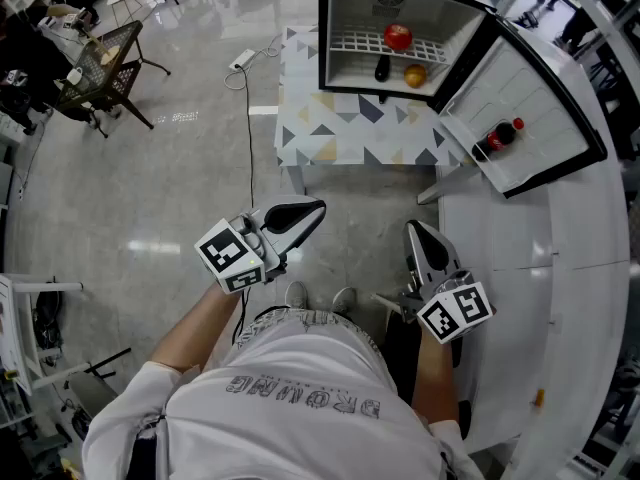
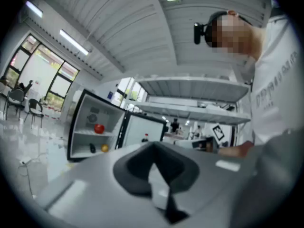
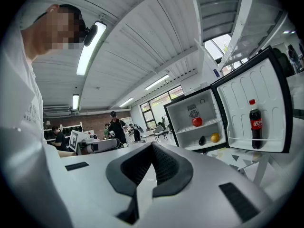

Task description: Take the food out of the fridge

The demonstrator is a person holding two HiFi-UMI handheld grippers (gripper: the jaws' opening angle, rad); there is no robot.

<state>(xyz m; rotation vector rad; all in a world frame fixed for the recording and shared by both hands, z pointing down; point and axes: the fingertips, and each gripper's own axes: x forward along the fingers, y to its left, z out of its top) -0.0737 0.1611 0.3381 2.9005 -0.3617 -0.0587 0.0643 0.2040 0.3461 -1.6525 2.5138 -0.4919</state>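
Note:
A small fridge (image 1: 325,28) stands open on a patterned table. On its wire shelf lies a red apple (image 1: 398,36); below it lie a dark oval item (image 1: 382,68) and an orange (image 1: 415,75). A cola bottle (image 1: 500,136) sits in the open door (image 1: 545,88). My left gripper (image 1: 315,209) and right gripper (image 1: 415,230) are both shut and empty, held level near my waist, well short of the fridge. The left gripper view shows the apple (image 2: 99,128) and orange (image 2: 104,147) far off. The right gripper view shows the apple (image 3: 197,121), orange (image 3: 214,137) and cola bottle (image 3: 255,124).
The patterned table (image 1: 340,133) holds the fridge. A white curved counter (image 1: 570,298) runs along my right. A chair with a wicker basket (image 1: 110,63) and a power strip with its cable (image 1: 243,63) are on the floor at the left. People (image 3: 114,127) stand far behind.

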